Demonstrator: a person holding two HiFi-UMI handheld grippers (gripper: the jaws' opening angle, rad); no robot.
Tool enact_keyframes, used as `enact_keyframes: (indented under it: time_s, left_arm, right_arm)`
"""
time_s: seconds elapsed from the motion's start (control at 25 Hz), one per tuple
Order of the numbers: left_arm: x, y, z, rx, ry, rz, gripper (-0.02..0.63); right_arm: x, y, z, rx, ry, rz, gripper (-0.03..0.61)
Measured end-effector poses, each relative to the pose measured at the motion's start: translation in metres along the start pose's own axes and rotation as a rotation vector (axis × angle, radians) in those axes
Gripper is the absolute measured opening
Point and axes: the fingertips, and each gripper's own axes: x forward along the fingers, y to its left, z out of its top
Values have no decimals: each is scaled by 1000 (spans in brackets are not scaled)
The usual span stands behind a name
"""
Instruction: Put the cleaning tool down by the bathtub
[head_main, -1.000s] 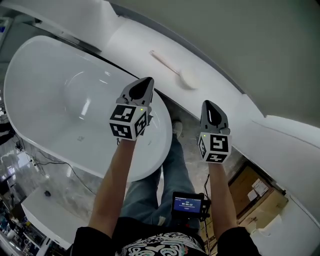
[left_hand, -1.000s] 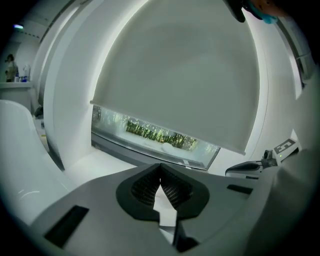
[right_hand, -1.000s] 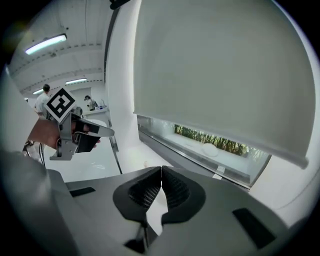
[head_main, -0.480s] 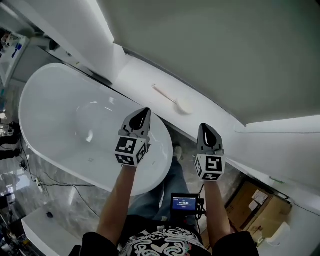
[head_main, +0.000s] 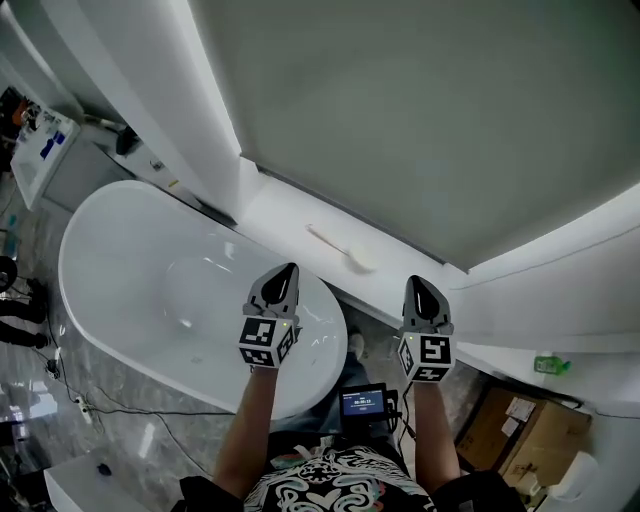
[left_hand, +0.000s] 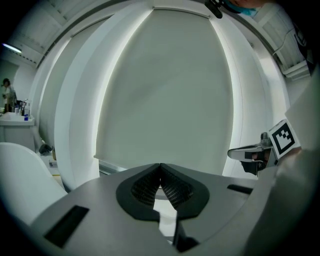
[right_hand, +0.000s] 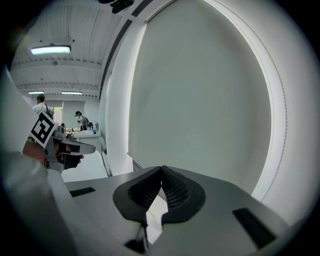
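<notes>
You held both grippers shut and empty near the bathtub (head_main: 120, 270)
The left gripper (head_main: 290, 268) and right gripper (head_main: 414, 282) had jaws pressed together on nothing. The cleaning tool (head_main: 340, 248) lay on the white ledge (head_main: 275, 215) just beyond and between them. Writing on the screen (head_main: 365, 403) behind them was too small to read.

We count one bathtub (head_main: 110, 240), one long-handled cleaning tool (head_main: 340, 248), and two grippers: the left gripper (head_main: 289, 268) and the right gripper (head_main: 413, 283). Add one small lit screen (head_main: 362, 402), one green item (head_main: 548, 365), and two distant people (right_hand: 40, 105) (right_hand: 80, 119).
</notes>
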Motion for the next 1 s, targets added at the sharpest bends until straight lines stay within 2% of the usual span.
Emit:
enact_keyframes:
  time_s: [0.12, 0.28, 0.4, 0.64, 1.0]
  left_arm:
    - [-10, -8, 14, 25, -16, -11, 17]
    - [-24, -15, 41, 8, -72, -8, 17]
    - [-37, -30, 57, 37, -93, -28, 17]
    - [-46, -33, 92, 43, -165, -34, 17]
    - [-68, -66, 134, 83, -242, -80, 17]
  right_arm:
    - [-18, 3, 16, 14, -17, -7, 28]
    - [-33, 11, 27, 43, -37, -11, 28]
    - [-46, 16, 34, 55, -48, -8, 28]
    - [-51, 25, 69, 11, -117, 14, 28]
    - [-85, 19, 91, 28, -158, -3, 28]
